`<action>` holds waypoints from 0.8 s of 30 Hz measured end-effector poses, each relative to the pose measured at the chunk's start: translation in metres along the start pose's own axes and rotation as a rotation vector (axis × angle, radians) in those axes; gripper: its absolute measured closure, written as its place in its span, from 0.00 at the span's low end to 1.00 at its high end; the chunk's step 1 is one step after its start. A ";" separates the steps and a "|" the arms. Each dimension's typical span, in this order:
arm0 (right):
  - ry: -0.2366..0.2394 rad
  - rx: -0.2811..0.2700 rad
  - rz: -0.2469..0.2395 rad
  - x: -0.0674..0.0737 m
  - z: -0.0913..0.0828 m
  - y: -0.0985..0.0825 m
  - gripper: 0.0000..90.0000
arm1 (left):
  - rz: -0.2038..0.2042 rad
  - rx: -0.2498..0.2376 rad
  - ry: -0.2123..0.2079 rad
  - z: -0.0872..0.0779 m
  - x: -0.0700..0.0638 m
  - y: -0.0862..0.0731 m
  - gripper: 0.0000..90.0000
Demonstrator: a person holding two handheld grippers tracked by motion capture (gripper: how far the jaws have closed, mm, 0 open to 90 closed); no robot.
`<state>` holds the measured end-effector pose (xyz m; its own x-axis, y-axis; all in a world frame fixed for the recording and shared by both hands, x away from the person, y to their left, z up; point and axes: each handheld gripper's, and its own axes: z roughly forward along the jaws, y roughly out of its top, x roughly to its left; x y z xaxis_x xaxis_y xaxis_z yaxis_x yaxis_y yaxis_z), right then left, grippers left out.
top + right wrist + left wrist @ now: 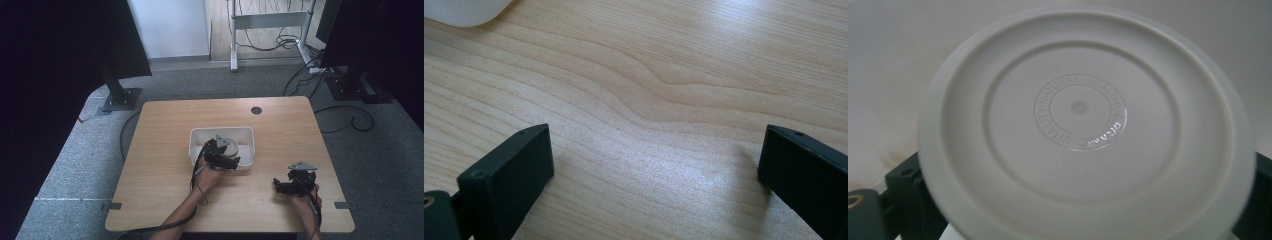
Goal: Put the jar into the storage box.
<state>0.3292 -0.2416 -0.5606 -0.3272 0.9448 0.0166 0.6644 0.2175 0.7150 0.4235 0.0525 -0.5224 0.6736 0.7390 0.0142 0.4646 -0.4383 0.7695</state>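
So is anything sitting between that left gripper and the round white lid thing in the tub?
Nothing visible does. The left gripper is over the white tub, and in its own view the round white lid sits right between its black jaws, with nothing in front of it.

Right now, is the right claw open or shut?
Open. The right claw has its jaws spread wide apart with nothing but bare wooden table between them.
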 end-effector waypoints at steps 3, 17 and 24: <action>0.000 0.000 0.000 0.000 0.000 0.000 0.01 | -0.002 -0.010 0.000 -0.002 0.000 0.001 0.03; 0.000 0.000 0.000 0.000 0.000 0.000 0.01 | 0.021 -0.032 0.001 -0.015 -0.001 0.002 0.03; 0.000 0.000 0.000 0.000 0.000 0.000 0.01 | 0.023 -0.047 -0.006 -0.022 0.000 0.003 0.03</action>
<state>0.3292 -0.2416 -0.5606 -0.3273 0.9448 0.0166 0.6643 0.2175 0.7151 0.4119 0.0622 -0.5065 0.6877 0.7254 0.0285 0.4216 -0.4309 0.7979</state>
